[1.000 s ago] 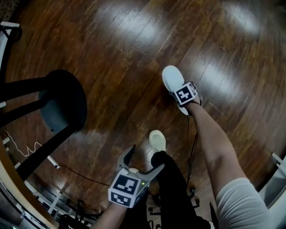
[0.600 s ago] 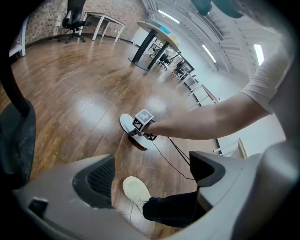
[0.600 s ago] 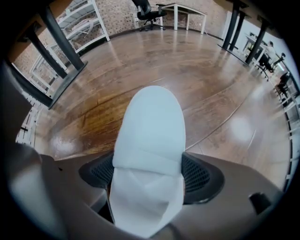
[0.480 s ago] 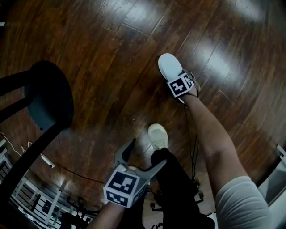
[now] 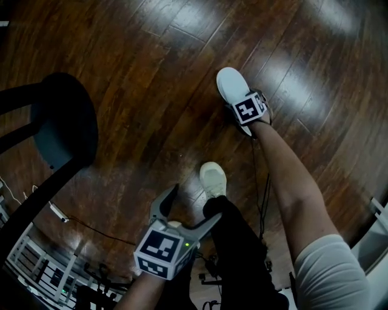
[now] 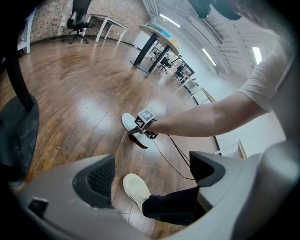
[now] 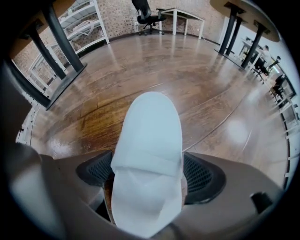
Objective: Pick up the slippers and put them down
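I count one slipper (image 5: pixel 231 85), white, my two grippers, and one cream shoe (image 5: pixel 213 179) of mine below a black trouser leg (image 5: pixel 239 254). The slipper lies flat on the floor (image 5: pixel 139 72) with its toe pointing away from me. My right gripper (image 5: pixel 246 118) points straight down over its heel end. Its jaws have just been opening and now stand apart, one on each side of the slipper. In the right gripper view the slipper fills the gap at its full width, with only a few creases in the heel part. My left gripper (image 5: pixel 195 204) hangs lower in the head view, close to my leg. It is tilted downward with its jaws spread wide and grips nothing. Through its gap I see only my shoe and the boards, with the slipper well beyond. The floor is dark, glossy wood planking that throws back pale patches of light. A black cable (image 5: pixel 262 181) trails from the right gripper along my forearm (image 5: pixel 291 187). To the left stands a dark round base (image 5: pixel 63 121) with black bars running off it. It is well apart from the slipper. The room is large and open. A brick wall (image 7: pixel 117 14), a black office chair (image 7: pixel 149 16) and a white table (image 7: pixel 187 16) stand at the far side. Shelving (image 7: pixel 86 21) is at the left, and dark table posts (image 7: pixel 234 28) are at the right.
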A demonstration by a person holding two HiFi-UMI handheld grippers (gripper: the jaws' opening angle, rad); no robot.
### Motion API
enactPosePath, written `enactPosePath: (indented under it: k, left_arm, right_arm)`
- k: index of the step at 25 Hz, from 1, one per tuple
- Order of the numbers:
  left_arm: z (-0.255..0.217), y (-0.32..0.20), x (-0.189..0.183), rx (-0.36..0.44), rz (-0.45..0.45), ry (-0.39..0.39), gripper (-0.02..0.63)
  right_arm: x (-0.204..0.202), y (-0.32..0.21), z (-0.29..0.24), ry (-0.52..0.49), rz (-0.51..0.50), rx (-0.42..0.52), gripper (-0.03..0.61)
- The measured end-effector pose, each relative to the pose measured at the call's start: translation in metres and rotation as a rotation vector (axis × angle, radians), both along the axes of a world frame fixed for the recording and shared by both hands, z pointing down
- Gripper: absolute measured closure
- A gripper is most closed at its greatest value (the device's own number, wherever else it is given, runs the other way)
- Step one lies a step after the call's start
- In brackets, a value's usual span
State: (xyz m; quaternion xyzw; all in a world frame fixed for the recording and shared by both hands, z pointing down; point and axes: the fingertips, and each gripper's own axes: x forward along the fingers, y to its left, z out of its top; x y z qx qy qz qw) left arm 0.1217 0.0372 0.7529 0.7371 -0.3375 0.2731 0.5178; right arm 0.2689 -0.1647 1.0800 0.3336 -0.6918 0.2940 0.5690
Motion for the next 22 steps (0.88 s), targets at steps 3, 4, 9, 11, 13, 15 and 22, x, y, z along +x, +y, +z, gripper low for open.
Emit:
enactPosePath:
  k: [3,4,9,11,13,15,22]
  left_arm:
    - [-0.004,0.008,-0.007,0.004,-0.018,-0.004,0.115]
    - [-0.007,0.012,-0.009,0.006,-0.015,-0.006,0.115]
    - [-0.063,0.031,-0.014,0.033,-0.027,-0.009,0.115]
    - [-0.094,0.034,-0.023,0.053,-0.049,-0.01,0.115]
    - [-0.13,0.038,-0.038,0.077,-0.085,-0.012,0.115]
    - [-0.175,0.048,-0.053,0.097,-0.116,-0.02,0.116]
    - [-0.349,0.107,-0.114,0.162,-0.222,-0.068,0.115]
  right_arm:
    - [0.003,0.004,-0.018,0.01,-0.009,0.011,0.078]
    - [0.004,0.008,-0.028,0.012,-0.01,0.008,0.078]
    - [0.015,0.048,-0.103,-0.008,-0.022,-0.031,0.077]
    - [0.019,0.058,-0.143,0.006,-0.02,-0.029,0.077]
    - [0.016,0.071,-0.187,0.003,0.012,-0.049,0.077]
    - [0.009,0.09,-0.243,-0.004,0.033,-0.065,0.078]
    - [-0.058,0.133,-0.484,-0.09,-0.057,-0.005,0.106]
